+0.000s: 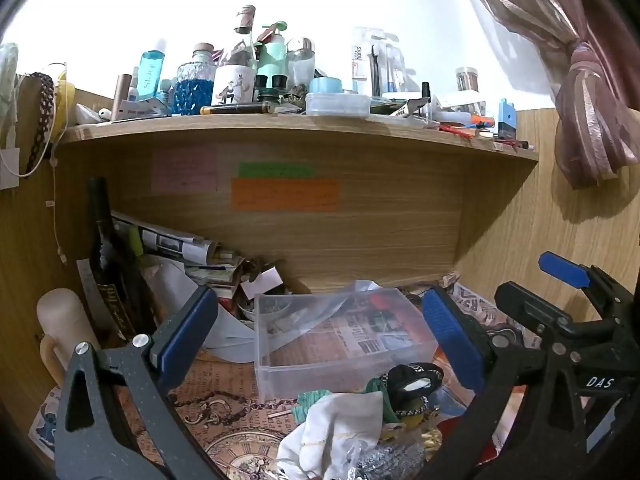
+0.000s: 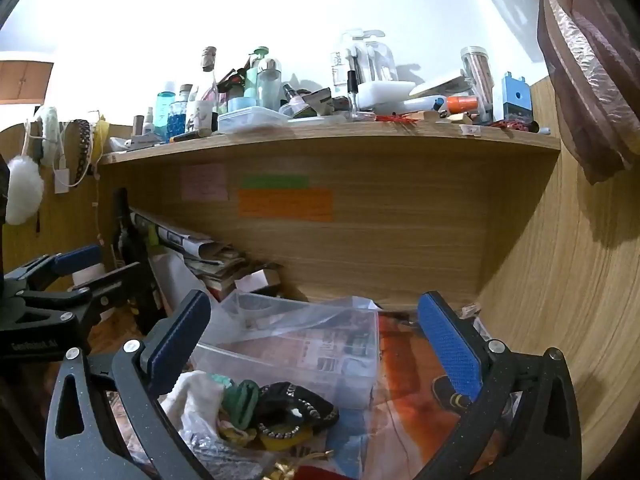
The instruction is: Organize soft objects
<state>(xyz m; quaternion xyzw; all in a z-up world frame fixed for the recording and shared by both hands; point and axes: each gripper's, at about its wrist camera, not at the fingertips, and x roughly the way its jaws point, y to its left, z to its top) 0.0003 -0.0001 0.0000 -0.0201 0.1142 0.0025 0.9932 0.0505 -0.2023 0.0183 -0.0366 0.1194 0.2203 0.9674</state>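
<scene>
Pile of soft accessories (image 1: pixel 360 412) on desk (image 1: pixel 224 384) before clear bin (image 1: pixel 340 336) | left tool (image 1: pixel 320 340), right tool (image 2: pixel 316 344) both gaping, empty | light, floppy; pinch bunched white cloth (image 1: pixel 336 424)

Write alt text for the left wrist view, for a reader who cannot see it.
The open left gripper frames a clear rectangular plastic box on a newspaper-print desk cover, with a pile of soft items in front: crumpled white cloth, green fabric, black studded band. The right gripper enters from the right, and a cluttered wooden shelf spans above.
</scene>
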